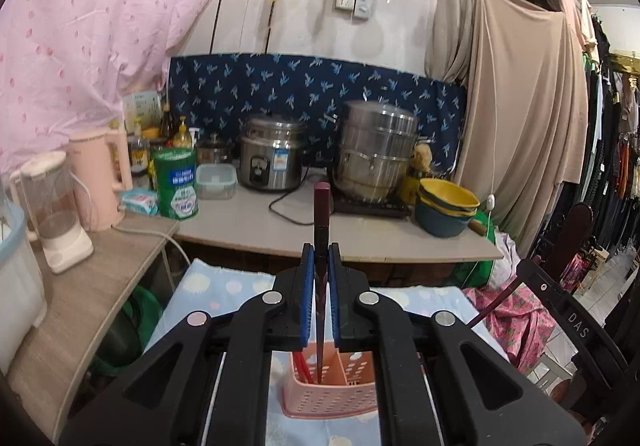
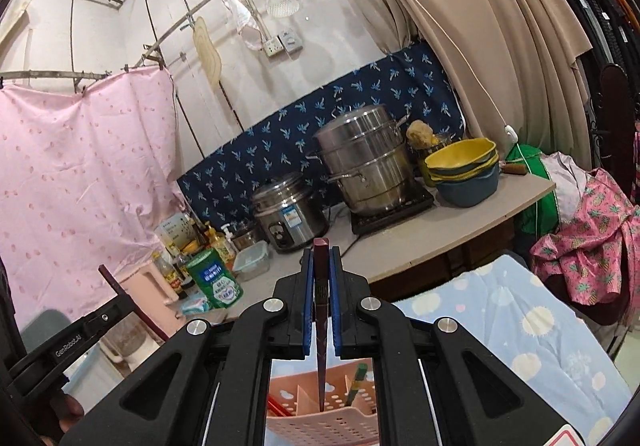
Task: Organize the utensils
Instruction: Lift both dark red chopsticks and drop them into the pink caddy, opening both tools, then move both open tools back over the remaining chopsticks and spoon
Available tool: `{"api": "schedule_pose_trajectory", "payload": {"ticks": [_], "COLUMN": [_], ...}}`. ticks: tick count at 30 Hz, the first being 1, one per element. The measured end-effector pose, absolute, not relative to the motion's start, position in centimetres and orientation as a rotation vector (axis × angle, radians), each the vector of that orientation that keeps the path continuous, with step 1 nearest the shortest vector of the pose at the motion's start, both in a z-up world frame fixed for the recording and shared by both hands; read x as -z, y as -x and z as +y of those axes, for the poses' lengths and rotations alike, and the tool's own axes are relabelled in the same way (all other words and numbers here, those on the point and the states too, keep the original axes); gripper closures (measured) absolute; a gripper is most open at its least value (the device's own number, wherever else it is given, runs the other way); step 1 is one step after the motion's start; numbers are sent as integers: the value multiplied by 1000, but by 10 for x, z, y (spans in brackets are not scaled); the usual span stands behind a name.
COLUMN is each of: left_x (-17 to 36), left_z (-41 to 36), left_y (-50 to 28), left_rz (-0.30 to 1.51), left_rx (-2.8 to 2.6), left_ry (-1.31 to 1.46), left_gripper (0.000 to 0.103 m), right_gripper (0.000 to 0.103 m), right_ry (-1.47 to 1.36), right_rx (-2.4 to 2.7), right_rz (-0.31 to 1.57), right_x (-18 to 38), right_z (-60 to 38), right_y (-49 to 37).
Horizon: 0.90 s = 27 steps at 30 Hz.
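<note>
My left gripper [image 1: 321, 251] is shut on a dark maroon chopstick [image 1: 321, 214] that stands upright between the blue pads. Its thin tip points down at the pink slotted utensil basket [image 1: 332, 404], which holds red chopsticks [image 1: 301, 366]. My right gripper [image 2: 321, 252] is shut on a second maroon chopstick [image 2: 321, 362], tip down over the same basket [image 2: 320, 430]. A green-handled utensil [image 2: 357, 380] and red chopsticks [image 2: 280, 406] stand in it. I cannot tell whether either tip is inside a compartment. Each view shows the other gripper at its edge: the right gripper [image 1: 560, 310], the left gripper [image 2: 80, 334].
The basket sits on a light blue spotted cloth [image 2: 520, 326]. Behind it runs a counter [image 1: 360, 238] with a rice cooker [image 1: 272, 158], a steel steamer pot [image 1: 376, 150], stacked yellow and blue bowls [image 1: 446, 210], a green can [image 1: 176, 182] and bottles. A blender [image 1: 56, 206] stands left.
</note>
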State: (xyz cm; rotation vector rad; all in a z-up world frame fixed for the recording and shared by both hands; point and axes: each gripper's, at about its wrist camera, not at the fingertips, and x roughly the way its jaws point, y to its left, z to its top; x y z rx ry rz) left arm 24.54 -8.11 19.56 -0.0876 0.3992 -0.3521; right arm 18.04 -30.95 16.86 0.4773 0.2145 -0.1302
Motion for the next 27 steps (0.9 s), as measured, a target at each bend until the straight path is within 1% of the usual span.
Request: {"api": "schedule_pose_trajectory", "payload": {"ticks": [8, 9, 10, 11, 12, 13, 14, 15, 16, 17, 18, 21, 27], "left_x": [-169, -167, -166, -164, -162, -161, -159, -158, -157, -155, -154, -153, -139], "left_z": [-78, -77, -76, -75, -74, -73, -71, -70, -70, -69, -69, -68, -61], "left_y": [-248, -247, -246, -244, -242, -239, -235, -233, -230, -227, -225, -218, -188], "left_rz": [484, 488, 494, 501, 508, 513, 518, 523, 529, 537, 540, 551, 595], "left_rx": [356, 352, 349, 348, 344, 339, 335, 337, 338, 335, 335, 334, 343], "left_ry": [97, 99, 100, 100, 102, 103, 105, 106, 106, 105, 105, 100, 85], "left_gripper": [96, 95, 92, 81, 74, 63, 59, 59, 58, 55, 53, 52, 46], "right_gripper": [95, 93, 92, 89, 87, 85, 79, 76, 75, 73, 71, 69, 63], "right_ry": [-467, -466, -468, -466, -464, -463, -463, -463, -464, -466, -468, -473, -479], "right_rx": [107, 103, 101, 102, 103, 101, 102, 100, 99, 97, 95, 90, 66], "right_rz": [340, 349, 352, 357, 362, 365, 367, 371, 374, 378, 382, 394, 431], "right_x": [-130, -126, -124, -122, -121, -119, -118, -117, -116, -115, -114, -112, -105], "right_z": [-301, -299, -297, -296, -294, -292, -291, -289, -288, -286, -285, -281, -271], "right_y": [-193, -192, -190, -186, -184, -179, -175, -171, -168, -164, -160, -150, -117]}}
